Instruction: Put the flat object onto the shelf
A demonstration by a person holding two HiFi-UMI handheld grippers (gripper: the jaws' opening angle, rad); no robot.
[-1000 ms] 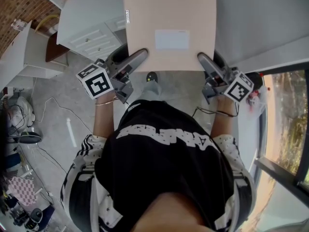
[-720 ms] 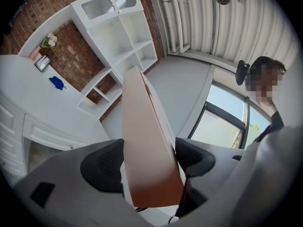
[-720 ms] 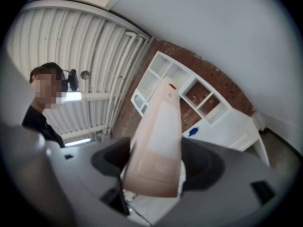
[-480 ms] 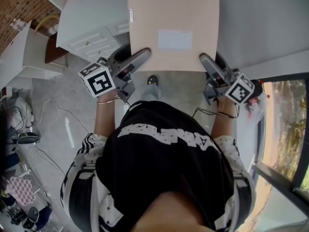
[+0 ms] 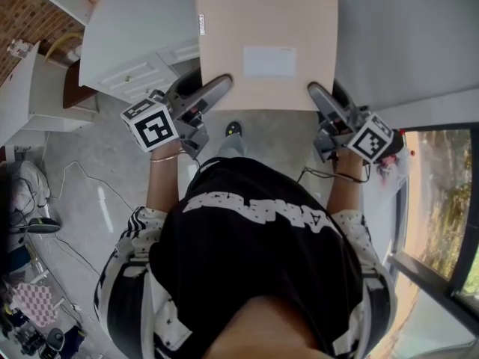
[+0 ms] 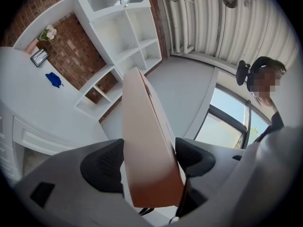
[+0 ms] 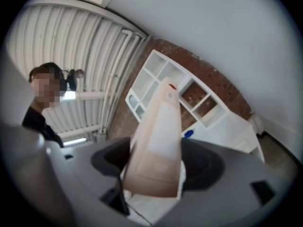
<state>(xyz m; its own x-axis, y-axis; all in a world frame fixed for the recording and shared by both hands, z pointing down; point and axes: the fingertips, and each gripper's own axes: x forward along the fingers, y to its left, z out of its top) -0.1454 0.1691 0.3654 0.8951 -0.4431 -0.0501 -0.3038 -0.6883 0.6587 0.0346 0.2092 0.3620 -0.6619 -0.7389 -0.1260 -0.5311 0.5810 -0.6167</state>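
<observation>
Head view first; which way does the flat beige cardboard panel [image 5: 266,21] run?

— Long axis straight away from the person, toward the top of the frame; its broad face is turned to the camera, with one pale rectangular label [image 5: 269,60] near the close end; it hangs in the air before the person's chest, above a white cabinet [image 5: 135,43] and the grey floor [image 5: 112,163].

— And who has hold of it?

— Both tools; the left gripper [image 5: 217,88] is clamped on the near left corner and the right gripper [image 5: 318,96] on the near right corner; in each gripper view the two dark pads press the panel's faces, and the panel shows edge-on, stretching off toward a white open-compartment shelf unit [image 6: 128,37] against a brick wall [image 6: 71,51].

— Anything you cannot see?

— The far end is cut off by the top edge of the head view; the underside is out of sight; the right gripper view is blurred at the near end.

— The count?

— One panel; one label; two grippers; two marker cubes.
</observation>
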